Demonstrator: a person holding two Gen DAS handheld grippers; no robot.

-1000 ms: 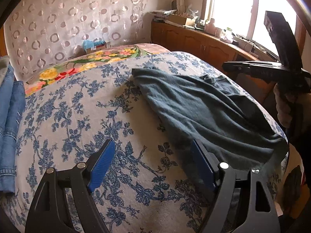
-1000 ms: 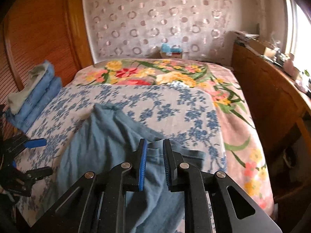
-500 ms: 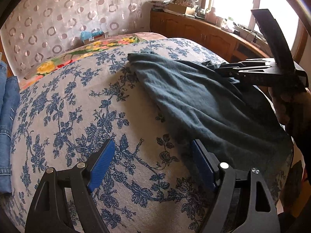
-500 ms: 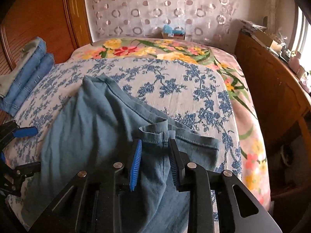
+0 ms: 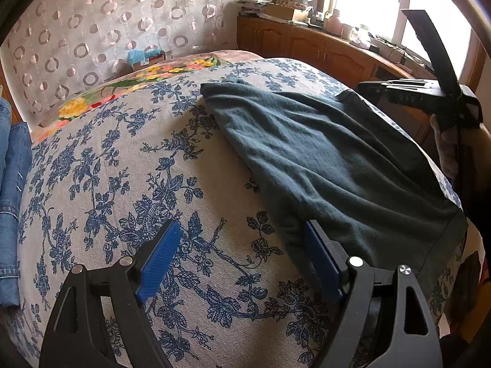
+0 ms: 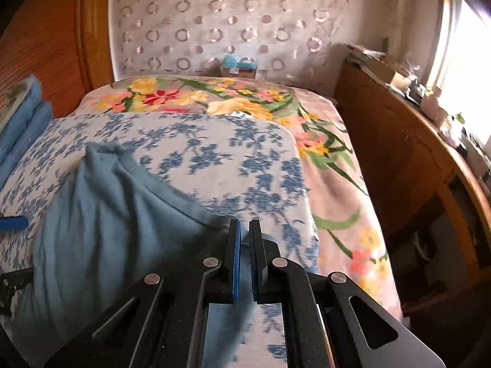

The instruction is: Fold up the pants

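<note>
Lying across the blue-flowered bedspread is the pair of dark blue-grey pants, spread in soft wrinkles, one narrow end toward the curtain and the wide end reaching the near edge of the bed. The left gripper hovers low over the bedspread just beside the pants, its jaws wide open — one blue pad is over the bare flowered cloth and the other is at the border of the pants, holding nothing. The right gripper is on the other side of the pants, at the edge closer to the wooden cabinet. Its jaws are nearly closed, with a fold of the pants' fabric pinched between the blue pads, and the cloth near it rises a little from the bedspread. In the left wrist view this gripper is seen from the side, above the far border of the pants. Beyond the pants, a floral blanket covers the bed up to the curtain. Folded jeans lie at the bed's edge, well apart from the pants.
</note>
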